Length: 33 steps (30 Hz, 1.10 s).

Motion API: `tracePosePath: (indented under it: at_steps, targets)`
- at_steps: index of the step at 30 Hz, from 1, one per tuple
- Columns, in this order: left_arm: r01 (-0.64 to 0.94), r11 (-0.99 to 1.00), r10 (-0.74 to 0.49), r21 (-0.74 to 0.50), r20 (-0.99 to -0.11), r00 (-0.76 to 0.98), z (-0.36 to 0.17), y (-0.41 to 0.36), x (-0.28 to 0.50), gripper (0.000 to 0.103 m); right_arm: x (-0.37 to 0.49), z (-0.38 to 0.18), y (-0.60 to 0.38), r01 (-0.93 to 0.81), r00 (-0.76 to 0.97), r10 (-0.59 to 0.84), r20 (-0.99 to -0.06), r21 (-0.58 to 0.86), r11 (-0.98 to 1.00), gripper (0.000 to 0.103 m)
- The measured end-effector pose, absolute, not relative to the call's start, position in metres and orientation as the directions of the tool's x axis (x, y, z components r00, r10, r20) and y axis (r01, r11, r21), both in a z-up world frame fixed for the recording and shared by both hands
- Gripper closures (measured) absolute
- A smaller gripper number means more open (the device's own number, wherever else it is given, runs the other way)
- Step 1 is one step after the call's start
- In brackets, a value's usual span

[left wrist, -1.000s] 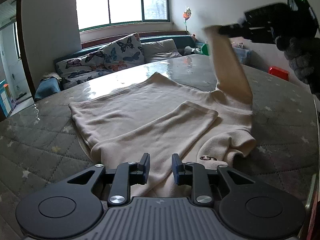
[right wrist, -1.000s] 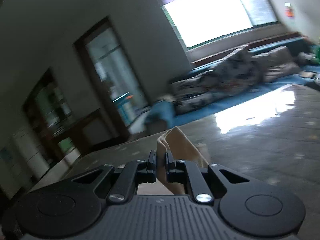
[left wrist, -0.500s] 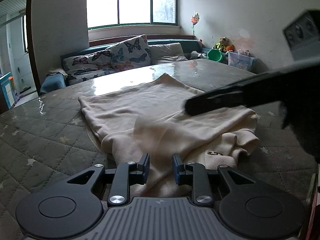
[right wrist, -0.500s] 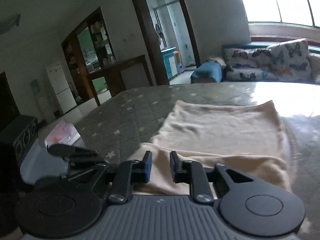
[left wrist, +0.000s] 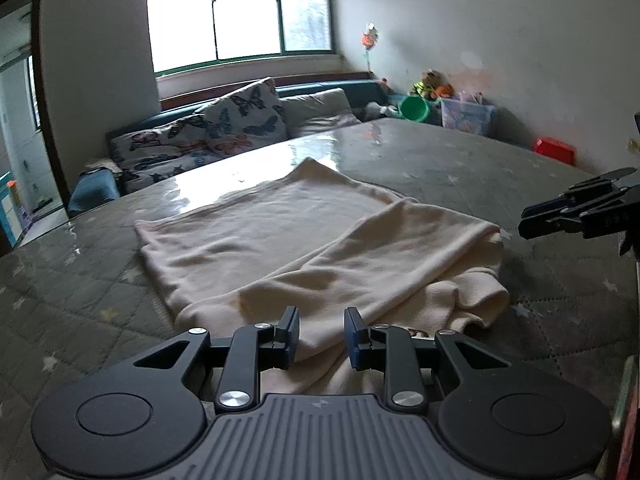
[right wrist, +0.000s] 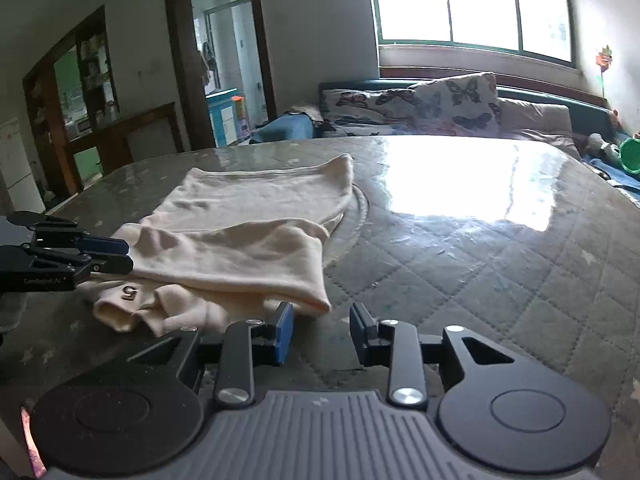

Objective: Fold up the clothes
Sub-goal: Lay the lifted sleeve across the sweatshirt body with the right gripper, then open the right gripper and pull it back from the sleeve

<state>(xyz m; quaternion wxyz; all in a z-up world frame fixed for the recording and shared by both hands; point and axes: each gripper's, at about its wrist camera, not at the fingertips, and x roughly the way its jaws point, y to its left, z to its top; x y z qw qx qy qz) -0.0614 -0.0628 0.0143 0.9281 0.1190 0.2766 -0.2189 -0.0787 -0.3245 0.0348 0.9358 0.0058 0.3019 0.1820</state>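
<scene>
Cream sweater (left wrist: 320, 236) lies flat on the quilted grey table (left wrist: 500, 168), partly folded: one sleeve is laid diagonally across the body, its cuff end near my left gripper (left wrist: 322, 336). A small tag marked with a 5 (right wrist: 129, 292) shows at the bunched near edge, in the right wrist view. My left fingers stand a little apart, low over the near edge of the sweater; cloth shows in the gap between them, but I cannot tell whether the pads (left wrist: 291, 334) press on it. My right gripper (right wrist: 322, 334) has its jaws opening, nothing between them; bare table shows in the gap, and the folded sleeve's edge lies just beyond the left fingertip, not touching that I can see. In the left wrist view the right gripper sits off the sweater's right side, apart from the cloth. Behind the table: a sofa with butterfly-print cushions (left wrist: 240, 120), a bright window (left wrist: 240, 12), a green bucket (left wrist: 415, 108) by the wall.
</scene>
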Motion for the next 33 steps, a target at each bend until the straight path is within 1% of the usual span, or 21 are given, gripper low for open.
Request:
tracePosePath:
  at_steps: [3,7,12,16,17,18,19,20,22,24,26,27,28,30,31,33]
  targets:
    - [0.476,0.871,-0.327,0.121,-0.58,0.746,0.01,-0.07,-0.055,0.076,-0.071,0.032,-0.322,-0.335,0.754,0.351,-0.555,0.135,0.933,0.072]
    - [0.466,0.878,-0.317,0.113,-0.591,0.742,0.008,-0.071,-0.049,0.076,-0.06,0.021,-0.324,-0.333,0.754,0.351,-0.555,0.138,0.933,0.072]
    - [0.459,0.883,-0.318,0.098,-0.595,0.738,0.007,-0.069,-0.046,0.076,-0.055,0.022,-0.335,-0.335,0.746,0.411,-0.524,0.238,0.911,0.072]
    - [0.455,0.885,-0.316,0.094,-0.596,0.738,0.006,-0.07,-0.045,0.076,-0.048,0.015,-0.33,-0.356,0.724,0.415,-0.552,0.216,0.909,0.073]
    - [0.454,0.886,-0.316,0.094,-0.596,0.738,0.007,-0.07,-0.045,0.076,-0.047,0.013,-0.33,-0.359,0.715,0.421,-0.558,0.223,0.906,0.08]
    - [0.454,0.886,-0.316,0.094,-0.596,0.739,0.007,-0.069,-0.045,0.076,-0.046,0.012,-0.33,-0.362,0.712,0.428,-0.557,0.231,0.903,0.093]
    - [0.455,0.886,-0.316,0.094,-0.595,0.739,0.006,-0.069,-0.045,0.076,-0.047,0.013,-0.332,-0.364,0.715,0.434,-0.548,0.238,0.9,0.098]
    - [0.455,0.886,-0.317,0.093,-0.596,0.738,0.006,-0.069,-0.045,0.076,-0.049,0.015,-0.333,-0.358,0.726,0.427,-0.539,0.234,0.904,0.099]
    - [0.454,0.886,-0.317,0.09,-0.597,0.737,0.007,-0.069,-0.044,0.076,-0.061,0.025,-0.336,-0.343,0.766,0.402,-0.502,0.209,0.916,0.099]
    - [0.456,0.886,-0.319,0.089,-0.597,0.737,0.006,-0.069,-0.043,0.076,-0.071,0.034,-0.335,-0.351,0.778,0.396,-0.487,0.185,0.918,0.099]
    - [0.457,0.885,-0.321,0.09,-0.595,0.737,0.006,-0.07,-0.042,0.076,-0.073,0.032,-0.331,-0.358,0.76,0.379,-0.528,0.147,0.922,0.099]
    - [0.457,0.885,-0.322,0.087,-0.596,0.736,0.006,-0.069,-0.041,0.076,-0.073,0.029,-0.33,-0.353,0.755,0.363,-0.547,0.127,0.927,0.097]
    - [0.456,0.886,-0.322,0.085,-0.596,0.736,0.006,-0.069,-0.041,0.076,-0.072,0.026,-0.331,-0.34,0.755,0.341,-0.56,0.111,0.934,0.096]
    - [0.456,0.886,-0.322,0.085,-0.595,0.736,0.006,-0.069,-0.042,0.075,-0.067,0.028,-0.338,-0.308,0.762,0.33,-0.557,0.138,0.941,0.096]
    - [0.457,0.885,-0.321,0.09,-0.595,0.737,0.005,-0.069,-0.042,0.075,-0.062,0.033,-0.342,-0.302,0.766,0.352,-0.537,0.183,0.936,0.096]
    - [0.455,0.886,-0.319,0.088,-0.596,0.737,0.005,-0.07,-0.041,0.075,-0.051,0.041,-0.343,-0.315,0.766,0.389,-0.511,0.229,0.921,0.092]
